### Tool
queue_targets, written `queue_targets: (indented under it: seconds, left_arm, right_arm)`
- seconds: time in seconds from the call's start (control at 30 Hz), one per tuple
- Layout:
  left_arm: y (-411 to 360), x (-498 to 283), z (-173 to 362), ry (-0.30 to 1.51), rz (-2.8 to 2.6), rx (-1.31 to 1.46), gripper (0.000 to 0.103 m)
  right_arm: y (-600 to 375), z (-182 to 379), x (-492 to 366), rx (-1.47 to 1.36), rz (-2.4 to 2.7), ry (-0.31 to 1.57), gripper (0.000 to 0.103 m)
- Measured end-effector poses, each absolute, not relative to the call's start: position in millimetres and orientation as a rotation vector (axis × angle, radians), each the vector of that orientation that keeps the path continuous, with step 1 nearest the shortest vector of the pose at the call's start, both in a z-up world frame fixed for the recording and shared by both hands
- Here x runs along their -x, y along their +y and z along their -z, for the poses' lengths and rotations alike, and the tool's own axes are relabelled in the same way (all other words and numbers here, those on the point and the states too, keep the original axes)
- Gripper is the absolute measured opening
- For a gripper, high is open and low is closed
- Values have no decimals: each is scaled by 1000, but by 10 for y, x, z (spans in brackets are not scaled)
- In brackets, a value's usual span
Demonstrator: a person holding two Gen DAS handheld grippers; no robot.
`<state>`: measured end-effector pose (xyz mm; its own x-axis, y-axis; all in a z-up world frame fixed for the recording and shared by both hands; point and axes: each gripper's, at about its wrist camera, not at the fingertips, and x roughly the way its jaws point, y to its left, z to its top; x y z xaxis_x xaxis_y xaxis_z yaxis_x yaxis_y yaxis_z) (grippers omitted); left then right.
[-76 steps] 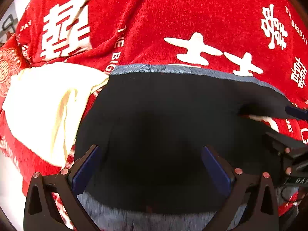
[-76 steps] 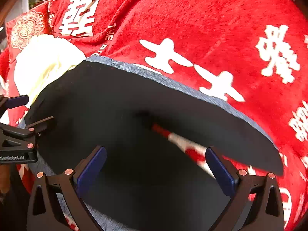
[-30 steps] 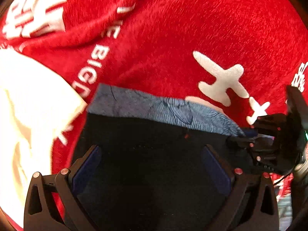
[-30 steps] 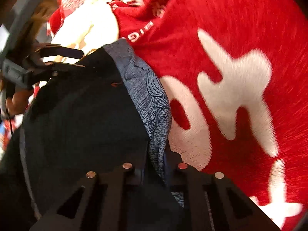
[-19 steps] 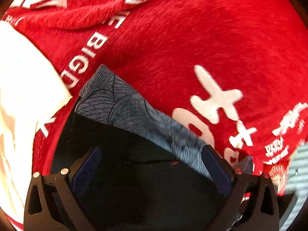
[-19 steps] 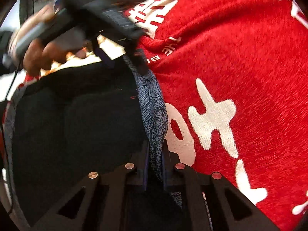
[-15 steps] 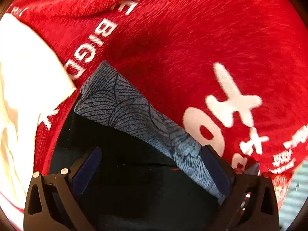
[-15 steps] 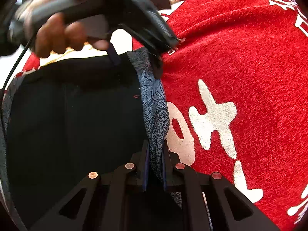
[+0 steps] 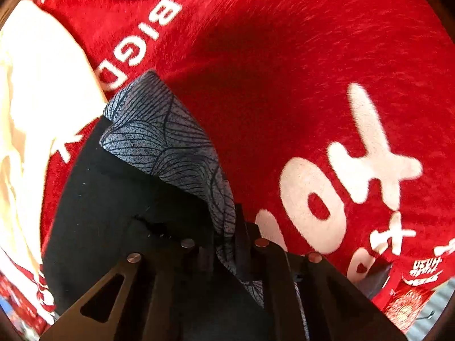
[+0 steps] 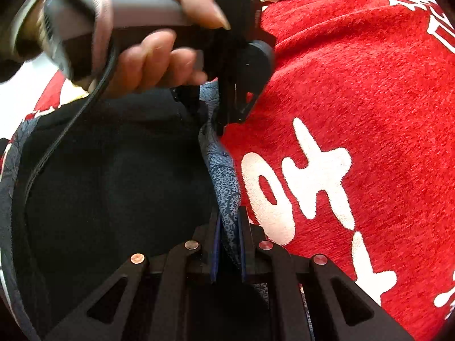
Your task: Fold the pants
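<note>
Both the left gripper (image 9: 227, 244) and the right gripper (image 10: 229, 244) are pinched onto the grey line-patterned edge of the black pants (image 10: 113, 193), which lie on the red plush blanket with white lettering (image 10: 355, 99).

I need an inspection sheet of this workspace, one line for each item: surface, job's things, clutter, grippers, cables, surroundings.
Surface: red blanket with white characters.
Job's things: black pants; patterned grey band along the edge.
Clutter: cream cloth beside the pants.
Grippers: left gripper shut on the grey band; right gripper shut on the same band, further along.
Cables: black cable hanging from the hand holding the left gripper.
Surroundings: nothing seen.
</note>
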<state>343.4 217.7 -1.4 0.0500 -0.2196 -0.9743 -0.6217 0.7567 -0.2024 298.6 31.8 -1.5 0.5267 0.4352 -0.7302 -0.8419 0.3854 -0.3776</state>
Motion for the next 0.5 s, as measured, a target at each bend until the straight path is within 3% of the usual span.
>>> queue_targets:
  seconds: [0.5]
  left_arm:
    - [1991,-1735,-1185,1054,-183,682,9]
  right_arm:
    - [39,-354,-2227,762,-781,500,11]
